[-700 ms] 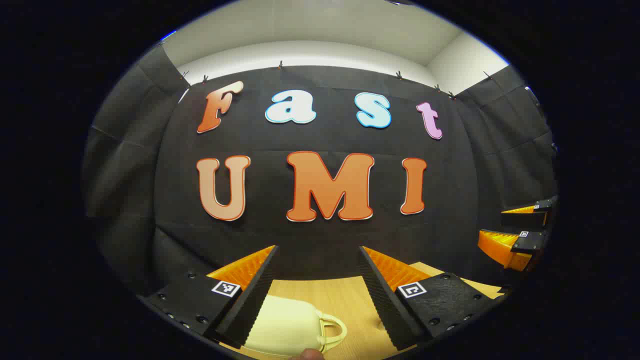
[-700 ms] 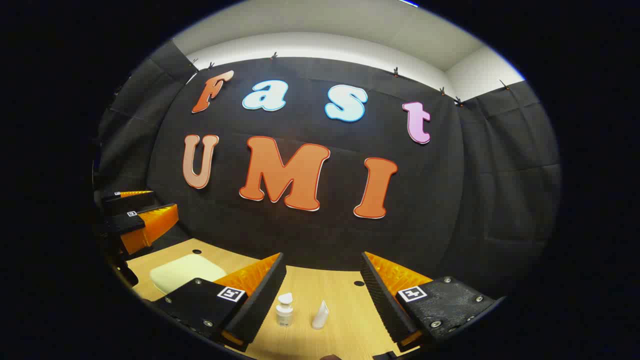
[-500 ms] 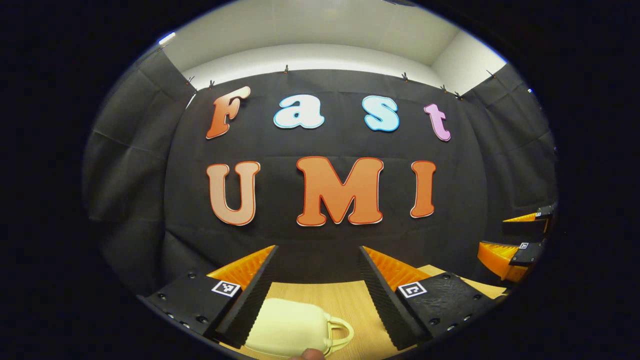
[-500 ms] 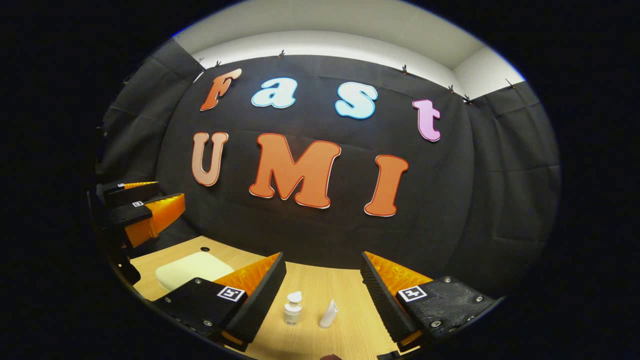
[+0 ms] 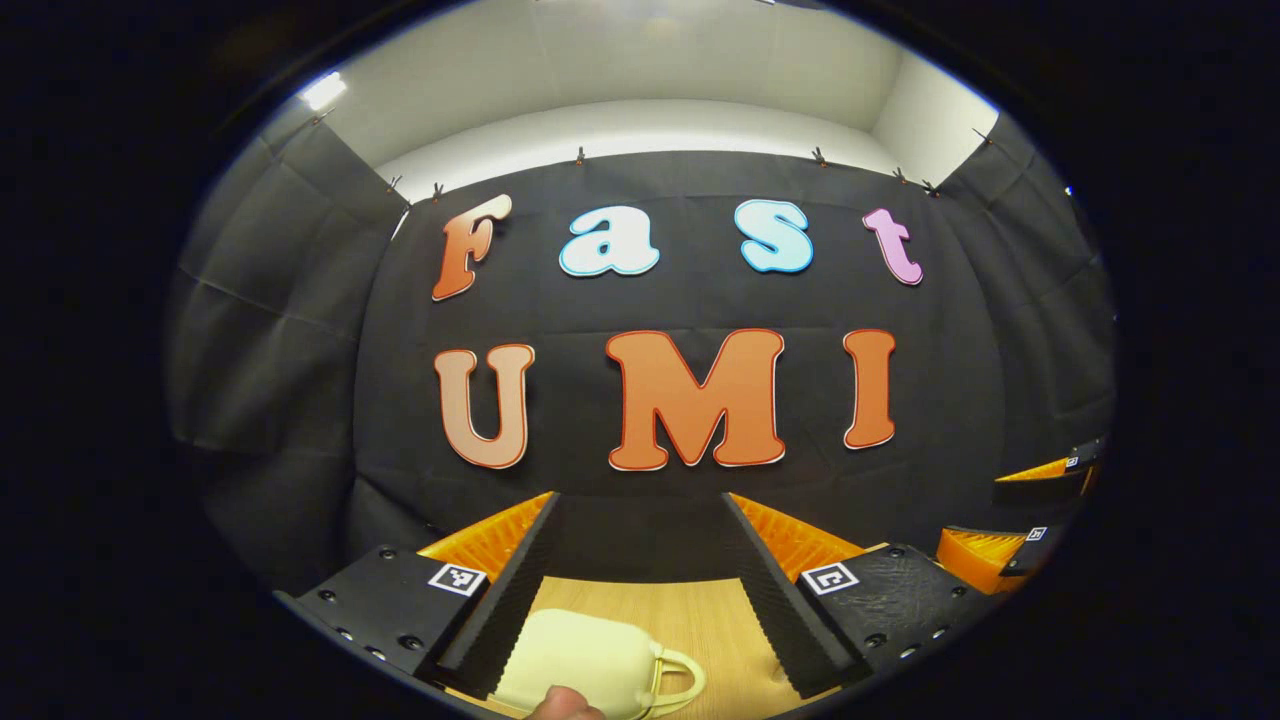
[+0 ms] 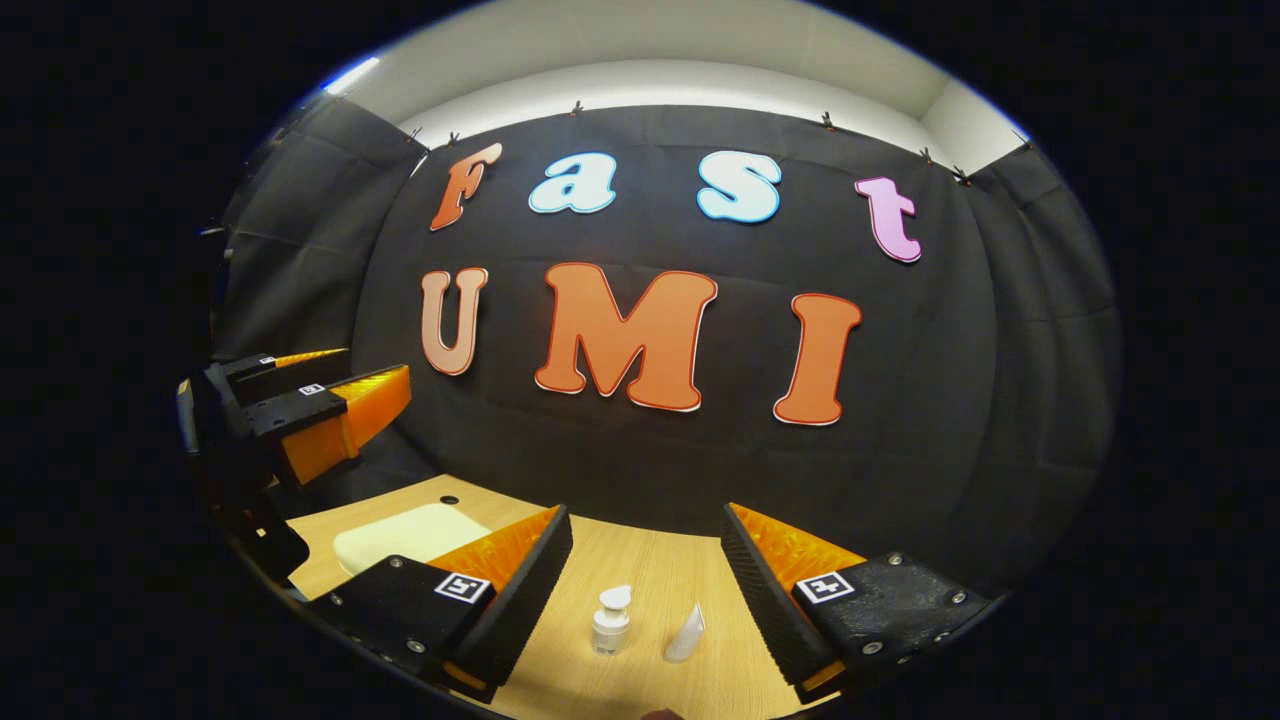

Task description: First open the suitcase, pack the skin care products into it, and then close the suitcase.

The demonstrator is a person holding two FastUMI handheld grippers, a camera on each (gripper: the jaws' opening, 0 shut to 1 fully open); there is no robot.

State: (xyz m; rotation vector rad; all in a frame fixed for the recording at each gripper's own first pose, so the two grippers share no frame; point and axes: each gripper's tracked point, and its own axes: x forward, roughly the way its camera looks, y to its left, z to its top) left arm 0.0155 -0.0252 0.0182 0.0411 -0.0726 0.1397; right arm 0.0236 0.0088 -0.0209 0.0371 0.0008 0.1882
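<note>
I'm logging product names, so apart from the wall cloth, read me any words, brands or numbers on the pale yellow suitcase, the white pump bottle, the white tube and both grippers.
Pale yellow suitcase: no text visible.
White pump bottle: any print is too small to read.
White tube: any print is too small to read.
Left gripper and right gripper: square black-and-white coded markers, no words or numbers.

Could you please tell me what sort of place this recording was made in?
Probably a staged recording booth: black cloth walls clipped up below a white ceiling, and a wooden table holding a small suitcase.
</note>
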